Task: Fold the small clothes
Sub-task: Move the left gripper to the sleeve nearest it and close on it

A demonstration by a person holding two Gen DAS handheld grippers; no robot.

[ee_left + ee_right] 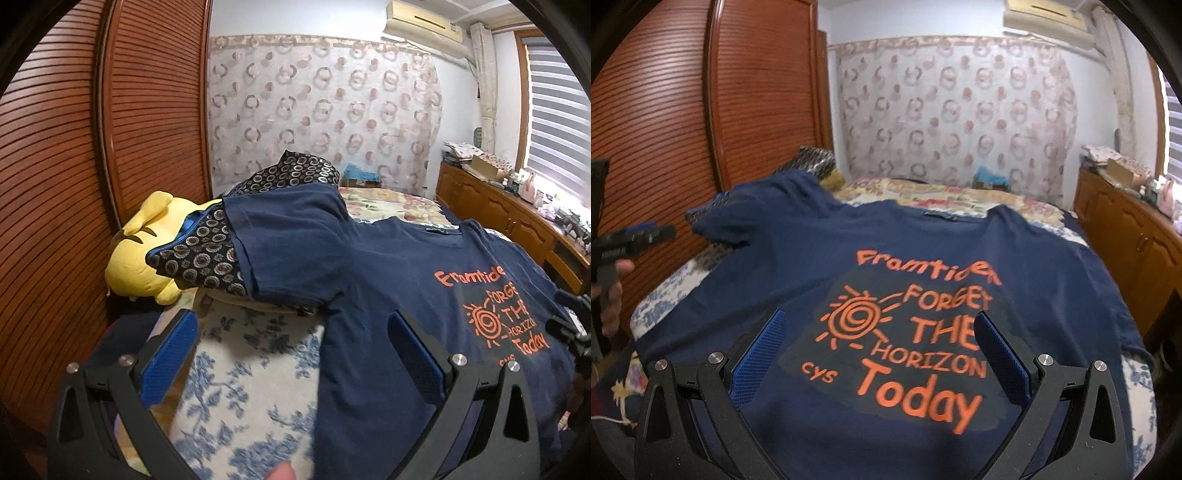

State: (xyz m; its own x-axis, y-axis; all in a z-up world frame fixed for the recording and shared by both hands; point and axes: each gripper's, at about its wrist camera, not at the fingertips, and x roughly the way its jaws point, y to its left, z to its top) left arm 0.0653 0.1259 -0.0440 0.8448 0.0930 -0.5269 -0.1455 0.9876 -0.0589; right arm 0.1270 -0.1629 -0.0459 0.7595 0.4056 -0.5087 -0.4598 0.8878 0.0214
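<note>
A navy T-shirt (886, 258) lies spread print-up on a floral bedspread (236, 376), its left sleeve draped over a patterned cushion (207, 254). The left gripper (291, 354) hovers at the shirt's side edge, the right gripper (879, 354) over the orange print, both with jaws spread wide, holding nothing. Only the left wrist view shows the yellow plush toy (144, 251) (beside the cushion).

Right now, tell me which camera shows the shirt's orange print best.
The right wrist view: the whole print faces the camera, sun and all words included. The left wrist view shows it off to the side, with its right edge cut off.
</note>
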